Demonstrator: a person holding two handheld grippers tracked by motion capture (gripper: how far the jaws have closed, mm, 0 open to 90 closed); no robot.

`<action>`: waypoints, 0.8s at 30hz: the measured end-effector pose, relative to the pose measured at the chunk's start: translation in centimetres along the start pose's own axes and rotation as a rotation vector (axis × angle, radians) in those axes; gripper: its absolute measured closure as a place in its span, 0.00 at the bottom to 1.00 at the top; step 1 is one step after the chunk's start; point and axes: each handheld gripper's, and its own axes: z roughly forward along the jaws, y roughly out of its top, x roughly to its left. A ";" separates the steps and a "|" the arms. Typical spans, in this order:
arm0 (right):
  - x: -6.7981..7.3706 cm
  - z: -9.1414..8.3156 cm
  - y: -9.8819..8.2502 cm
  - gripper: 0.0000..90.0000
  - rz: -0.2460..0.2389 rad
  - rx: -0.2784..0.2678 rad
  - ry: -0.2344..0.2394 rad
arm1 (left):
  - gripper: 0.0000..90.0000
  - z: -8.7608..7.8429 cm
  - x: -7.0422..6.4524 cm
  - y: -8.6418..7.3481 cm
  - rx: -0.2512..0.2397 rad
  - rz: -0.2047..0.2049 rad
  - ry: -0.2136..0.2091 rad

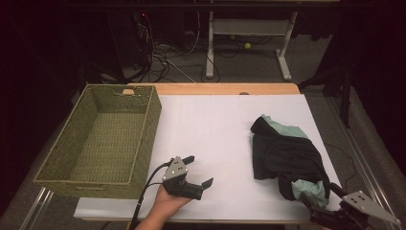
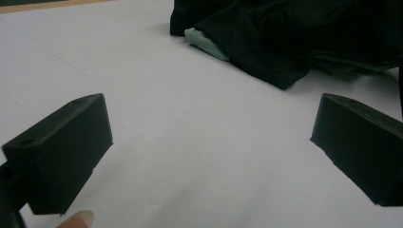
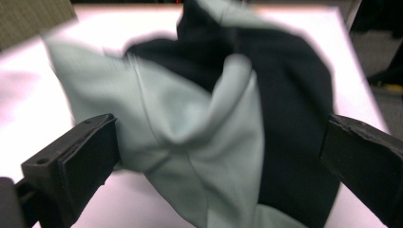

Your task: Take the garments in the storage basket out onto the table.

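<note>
White desk (image 1: 215, 124) up front: right gripper (image 1: 320, 203) at near right corner, fingers spread wide around black-and-mint garment (image 1: 287, 155), not pinching it. Left gripper (image 1: 198, 170) near front middle, fingers wide over bare desk. Green wicker basket (image 1: 143, 143) far left.

Bare table (image 1: 215, 124) separates basket (image 1: 103, 139) from, seemingly loose, garment (image 1: 285, 155).
</note>
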 end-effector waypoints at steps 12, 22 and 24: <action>0.0 5.0 0.0 0.18 -0.119 0.228 -0.055 | 0.00 0.0 -0.1 0.0 -0.001 0.006 0.001; -0.2 6.7 1.4 0.72 -0.175 0.203 -0.095 | 0.00 0.0 -0.1 0.0 0.002 0.005 0.002; -0.3 6.8 1.5 0.76 -0.160 0.181 -0.081 | 0.00 0.0 -0.1 0.0 0.004 0.005 0.002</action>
